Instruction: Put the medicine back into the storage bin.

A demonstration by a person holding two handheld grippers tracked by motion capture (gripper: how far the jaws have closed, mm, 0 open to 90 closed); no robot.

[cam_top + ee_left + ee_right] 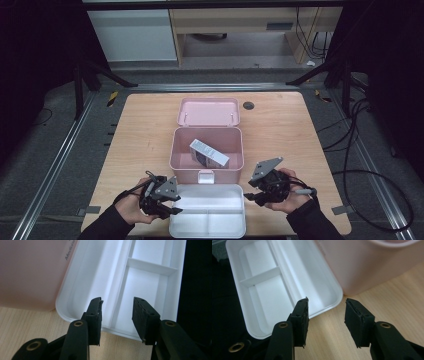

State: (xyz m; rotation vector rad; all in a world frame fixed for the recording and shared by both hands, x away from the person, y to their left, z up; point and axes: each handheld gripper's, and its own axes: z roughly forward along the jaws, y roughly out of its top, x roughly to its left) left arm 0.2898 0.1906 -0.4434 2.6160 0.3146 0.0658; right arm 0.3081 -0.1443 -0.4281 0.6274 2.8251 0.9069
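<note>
A white divided tray [207, 210] is being approached from both ends; it is lying at the six o'clock edge of the wooden table [145, 130], just beside the front wall of an open pink box [206, 150] at its twelve o'clock. The box's lid [208, 111] is lying farther off at twelve, and a small carton [209, 153] is resting tilted inside the box.

The left gripper [170, 202] is being held at the tray's nine o'clock end; in the left gripper view [117, 315] its jaws are standing partly open over the tray's rim with nothing pressed between the pads. The right gripper [252, 196] is being held at the three o'clock end; in the right gripper view [326, 315] its jaws are likewise partly open, one over the tray's corner, the other over bare wood, gripping nothing.

The tray is being judged thin, light, stiff moulded plastic, smooth and likely slippery. The raised rim at each short end is being taken as the best hold, pinched evenly on both sides so that it is kept level.
</note>
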